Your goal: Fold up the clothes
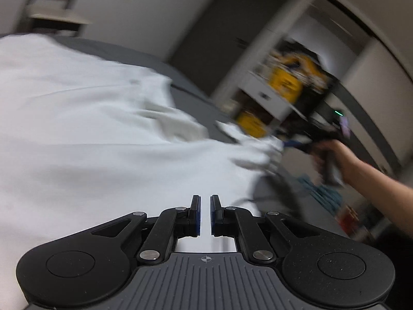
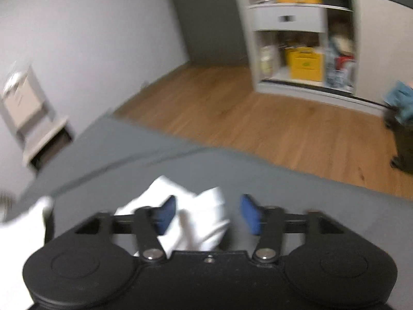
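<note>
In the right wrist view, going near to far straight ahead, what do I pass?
Right claw, white garment bunched between its open fingers, grey bed surface, wooden floor, open cabinet with yellow boxes.

White garment (image 1: 77, 129) on a plain grey bed (image 2: 258, 180); black grippers with blue-padded fingers (image 2: 166, 214); yellow boxes (image 2: 306, 63); brown wood-grain floor (image 2: 258, 118).

No text can be read in either view. The yellow boxes (image 2: 307, 64) on the shelf (image 2: 299, 9) carry dark marks, but blur leaves them illegible, and a small dark label (image 2: 285, 18) on the white drawer front is also too smeared to make out.
</note>
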Available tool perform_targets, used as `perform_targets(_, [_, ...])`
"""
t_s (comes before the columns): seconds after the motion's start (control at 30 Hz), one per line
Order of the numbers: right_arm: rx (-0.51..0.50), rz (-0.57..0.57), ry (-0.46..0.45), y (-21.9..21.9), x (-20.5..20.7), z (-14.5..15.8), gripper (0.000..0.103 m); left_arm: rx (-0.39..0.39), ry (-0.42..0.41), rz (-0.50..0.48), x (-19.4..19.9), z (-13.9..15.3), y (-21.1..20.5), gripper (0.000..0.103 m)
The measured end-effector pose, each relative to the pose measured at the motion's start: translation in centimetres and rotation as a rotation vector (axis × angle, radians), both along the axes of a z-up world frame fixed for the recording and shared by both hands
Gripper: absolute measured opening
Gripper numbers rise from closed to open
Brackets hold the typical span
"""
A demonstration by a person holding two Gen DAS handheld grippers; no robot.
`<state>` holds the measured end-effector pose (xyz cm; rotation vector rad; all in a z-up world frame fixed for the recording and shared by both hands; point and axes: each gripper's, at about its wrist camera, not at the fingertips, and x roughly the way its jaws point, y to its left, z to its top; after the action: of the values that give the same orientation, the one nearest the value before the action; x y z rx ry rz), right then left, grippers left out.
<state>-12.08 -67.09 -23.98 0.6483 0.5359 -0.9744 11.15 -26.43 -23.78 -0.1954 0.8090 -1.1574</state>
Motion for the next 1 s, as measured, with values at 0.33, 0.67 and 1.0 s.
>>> perform_targets(0.33, [0.280,0.216,-0.201,-2.7,2.6,-2.7,0.043,0.067,-0.008,-0.062,-1.6,-0.6,-1.4,0.005])
perform_targets(0.67, [0.290,0.718,-0.093,8.2,13.1,-0.6,0.040,0.071,0.038,-0.005,-0.7,-2.1,-0.6,0.005])
perform_targets(1.0, [0.308,0.324,-0.014,-3.6,9.1,-2.8,0.045,0.064,0.026,0.005,-0.5,-1.9,-1.1,0.005])
